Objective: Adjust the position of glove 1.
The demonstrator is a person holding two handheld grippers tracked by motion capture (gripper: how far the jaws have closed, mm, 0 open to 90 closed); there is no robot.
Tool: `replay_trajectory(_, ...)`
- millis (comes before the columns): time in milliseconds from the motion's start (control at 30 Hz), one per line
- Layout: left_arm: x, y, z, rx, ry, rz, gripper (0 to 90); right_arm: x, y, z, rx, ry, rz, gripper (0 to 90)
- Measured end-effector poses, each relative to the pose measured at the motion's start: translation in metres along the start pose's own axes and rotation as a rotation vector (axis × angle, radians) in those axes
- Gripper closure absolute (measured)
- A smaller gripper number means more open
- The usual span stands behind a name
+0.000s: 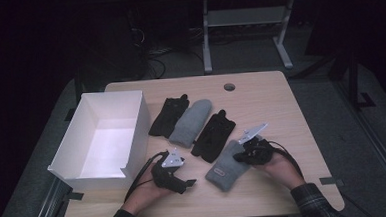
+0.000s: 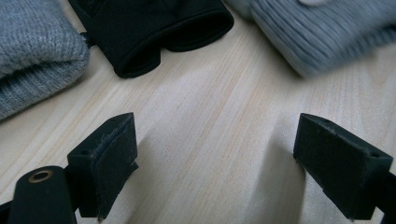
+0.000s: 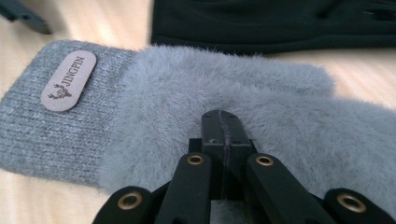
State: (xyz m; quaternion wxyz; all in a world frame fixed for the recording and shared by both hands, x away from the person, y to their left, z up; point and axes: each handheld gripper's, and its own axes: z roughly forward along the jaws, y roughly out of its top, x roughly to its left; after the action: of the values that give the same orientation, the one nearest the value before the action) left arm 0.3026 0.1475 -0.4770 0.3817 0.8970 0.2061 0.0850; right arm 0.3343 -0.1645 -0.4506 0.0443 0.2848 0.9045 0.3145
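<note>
left claw [image 1: 185, 181]: black, grey three-cornered plate, black cable | right claw [image 3: 223, 140]: black, brass rivets, grey plate | sleeves [image 1: 313, 202]: dark plaid

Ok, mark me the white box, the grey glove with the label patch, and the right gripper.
white box [image 1: 132, 129]: high view, on its right wall.
grey glove with the label patch [image 3: 280, 105]: right gripper view, on the fuzzy part.
right gripper [image 3: 222, 128]: right gripper view, at the tip of its closed fingers.

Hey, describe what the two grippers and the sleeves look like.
Both grippers, left and right, are black, each topped by a grey three-cornered plate and trailing a black cable. The jaws are black blocks with brass-coloured rivets on their links. The sleeves are dark plaid.
</note>
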Motion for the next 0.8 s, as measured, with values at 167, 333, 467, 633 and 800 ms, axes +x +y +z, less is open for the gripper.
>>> replay_trajectory(167, 0.0, 0.0, 0.0, -0.003, -0.001, -0.001, 12.8, 0.018, 0.006, 0.004, 0.019, 0.009, -0.023, 90.0)
replay_trajectory(333, 0.0, 0.0, 0.0, -0.004, -0.003, -0.004, 12.8, 0.022, 0.008, 0.005, 0.015, 0.021, -0.029, 89.4)
replay_trajectory(467, 0.0, 0.0, 0.0, -0.005, -0.003, -0.004, 12.8, 0.016, 0.006, -0.007, -0.046, 0.042, -0.01, 75.7)
replay_trajectory(633, 0.0, 0.0, 0.001, -0.005, -0.003, -0.004, 12.8, 0.004, -0.009, -0.026, -0.114, -0.031, 0.006, 56.4)
replay_trajectory(800, 0.0, 0.0, 0.001, -0.006, -0.002, -0.003, 12.8, -0.014, -0.04, -0.045, -0.187, -0.112, 0.062, 37.3)
